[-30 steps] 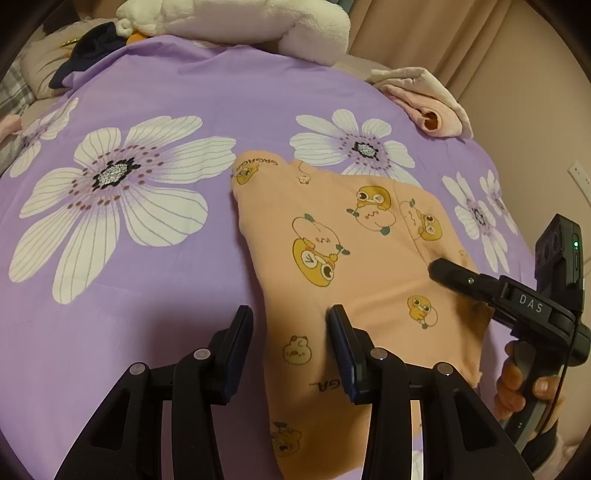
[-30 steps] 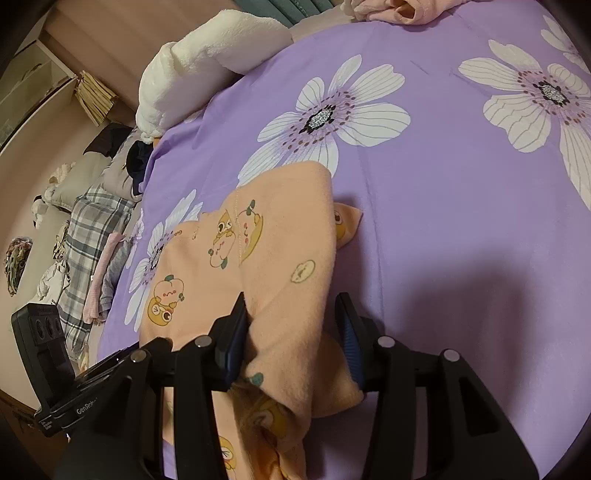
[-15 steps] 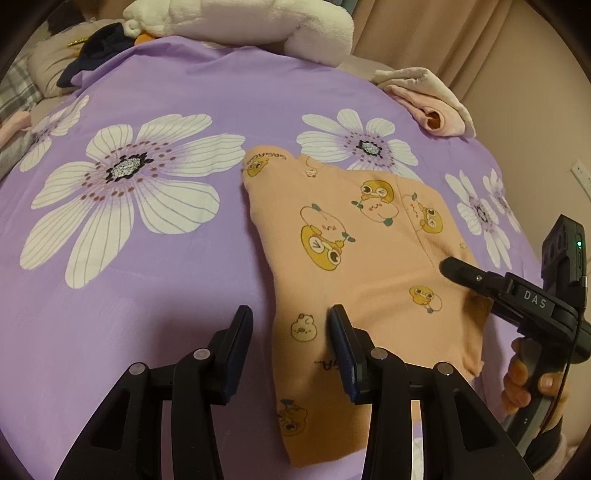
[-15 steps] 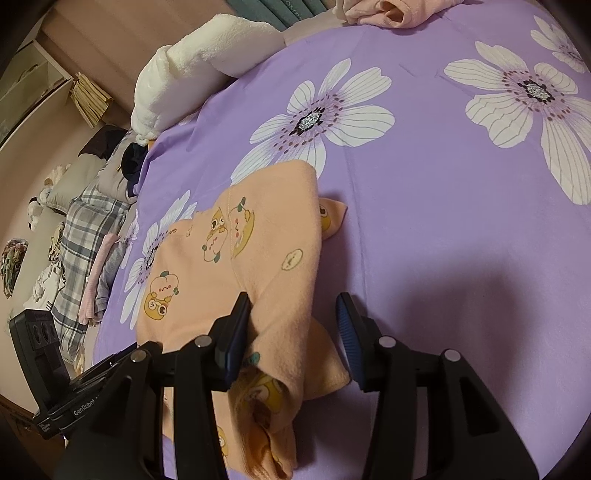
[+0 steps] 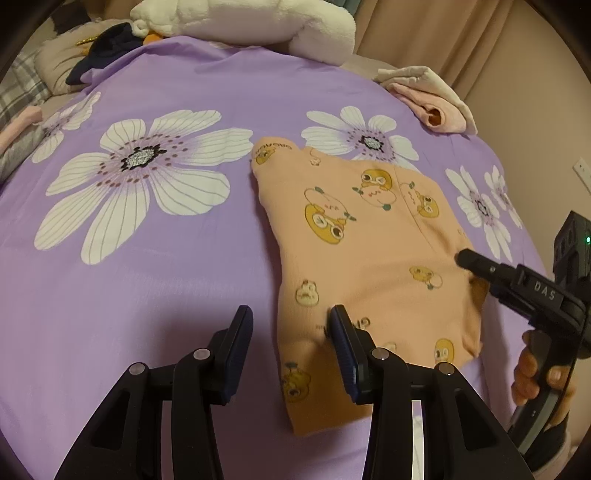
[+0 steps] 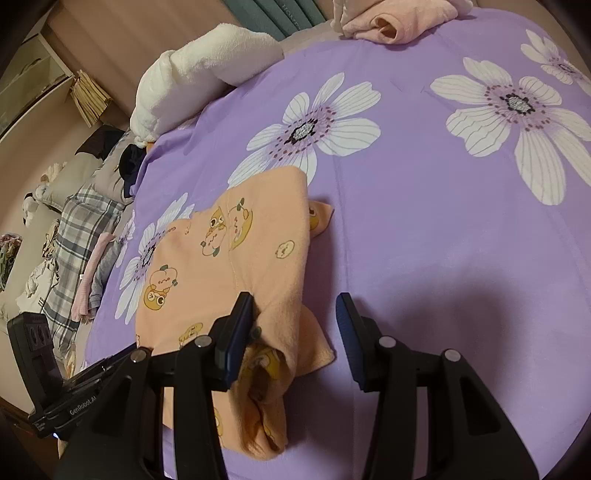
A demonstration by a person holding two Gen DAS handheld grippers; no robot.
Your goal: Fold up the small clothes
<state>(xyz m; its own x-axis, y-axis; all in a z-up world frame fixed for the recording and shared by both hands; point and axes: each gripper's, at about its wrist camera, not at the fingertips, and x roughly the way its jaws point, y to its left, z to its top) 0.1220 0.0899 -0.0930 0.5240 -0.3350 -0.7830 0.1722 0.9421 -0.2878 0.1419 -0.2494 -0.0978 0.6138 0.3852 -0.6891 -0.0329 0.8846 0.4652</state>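
Note:
An orange garment [image 5: 369, 266] printed with cartoon animals lies folded on the purple flowered sheet [image 5: 129, 295]. My left gripper [image 5: 291, 332] hovers open over the garment's near left edge; its right finger is above the cloth and its left finger above bare sheet. In the right wrist view the orange garment [image 6: 229, 266] has a bunched near right corner lying between the fingers of my right gripper [image 6: 293, 325], which stands open; the right pad is off the cloth. A hand holds the right gripper [image 5: 476, 264] at the garment's right edge. The left gripper [image 6: 125, 354] shows at lower left.
A white fluffy blanket [image 5: 258, 22] lies at the bed's far end. Folded pink clothes [image 5: 432, 107] sit at the far right corner. A dark garment [image 5: 103, 55] and plaid cloth [image 6: 74, 240] lie beyond the sheet's left side. A wall stands to the right.
The garment now sits farther from both cameras, and its near end shows in the left wrist view. Less cloth lies between the right gripper's fingers. Neither gripper's jaws changed width.

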